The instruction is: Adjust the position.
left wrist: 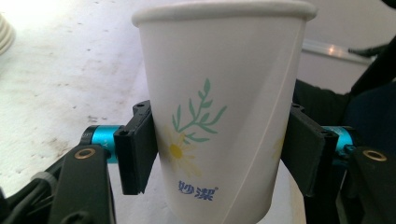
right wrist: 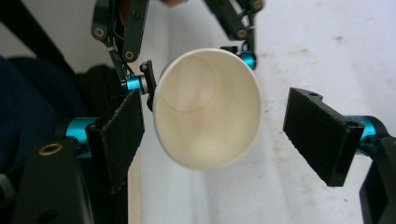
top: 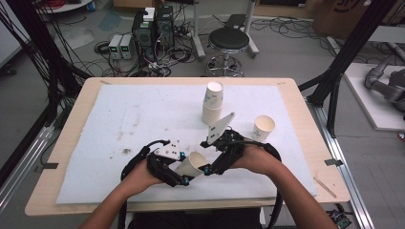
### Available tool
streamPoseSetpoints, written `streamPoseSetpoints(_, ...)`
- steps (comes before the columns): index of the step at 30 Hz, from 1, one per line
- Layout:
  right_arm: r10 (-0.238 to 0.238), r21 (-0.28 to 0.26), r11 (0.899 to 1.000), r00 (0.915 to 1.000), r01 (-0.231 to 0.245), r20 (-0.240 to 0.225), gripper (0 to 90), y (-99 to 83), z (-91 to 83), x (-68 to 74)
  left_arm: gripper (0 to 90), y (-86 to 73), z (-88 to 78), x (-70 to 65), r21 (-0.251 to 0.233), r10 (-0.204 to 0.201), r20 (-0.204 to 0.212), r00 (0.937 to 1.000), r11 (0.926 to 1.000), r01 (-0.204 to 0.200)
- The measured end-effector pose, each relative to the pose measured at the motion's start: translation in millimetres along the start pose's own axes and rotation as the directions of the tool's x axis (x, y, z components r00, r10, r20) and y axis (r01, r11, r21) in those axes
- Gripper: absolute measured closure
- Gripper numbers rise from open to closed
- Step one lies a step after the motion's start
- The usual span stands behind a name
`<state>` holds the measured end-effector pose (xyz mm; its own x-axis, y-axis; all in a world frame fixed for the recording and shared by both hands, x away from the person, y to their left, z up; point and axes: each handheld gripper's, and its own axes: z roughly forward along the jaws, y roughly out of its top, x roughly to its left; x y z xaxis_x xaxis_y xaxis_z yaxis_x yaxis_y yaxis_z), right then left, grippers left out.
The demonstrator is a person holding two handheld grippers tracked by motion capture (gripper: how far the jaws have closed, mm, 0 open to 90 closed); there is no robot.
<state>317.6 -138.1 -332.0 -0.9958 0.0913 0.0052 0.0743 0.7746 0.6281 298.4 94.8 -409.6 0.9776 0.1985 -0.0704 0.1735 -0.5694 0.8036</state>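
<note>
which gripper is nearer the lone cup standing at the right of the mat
Right. The right gripper sits just below-left of that single cup, jaws open around the mouth of the held cup. The left gripper grips the held cup, farther left.

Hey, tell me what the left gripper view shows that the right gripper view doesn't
The left gripper view looks at the held paper cup from the side: its outer wall with a printed daisy, green sprig and blue lettering, and both pads of the left gripper pressed against that wall. The right gripper view looks into the cup's open mouth, showing its plain inside and bottom, with the right gripper spread wide, its right pad standing clear of the rim. Both share the same cup, the left gripper clamping it, and the white table cover.
</note>
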Motion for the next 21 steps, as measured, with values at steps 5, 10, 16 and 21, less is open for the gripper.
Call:
streamPoseSetpoints(5,0.056,-0.082,0.995,0.9970,-0.052,0.053,21.0,-17.5,-13.7,-3.0,32.8,-10.4,-9.0,4.3,-0.087,-0.058,-0.057,0.9967,0.9948,0.053)
streamPoseSetpoints(10,0.121,-0.152,0.983,0.9885,-0.106,0.091,20.7,-39.8,-19.8,-4.2,32.2,-19.8,-17.1,8.3,-0.149,-0.100,-0.102,0.9898,0.9852,0.084)
streamPoseSetpoints(16,0.211,-0.282,0.943,0.9724,-0.176,0.099,20.0,-62.2,-23.5,-5.0,31.0,-30.0,-25.0,12.3,-0.231,-0.136,-0.143,0.9803,0.9677,0.101)
streamPoseSetpoints(21,0.252,-0.347,0.918,0.9565,-0.189,0.146,20.0,-78.7,-24.9,-1.6,31.1,-34.4,-31.5,13.3,-0.277,-0.154,-0.175,0.9724,0.9555,0.101)
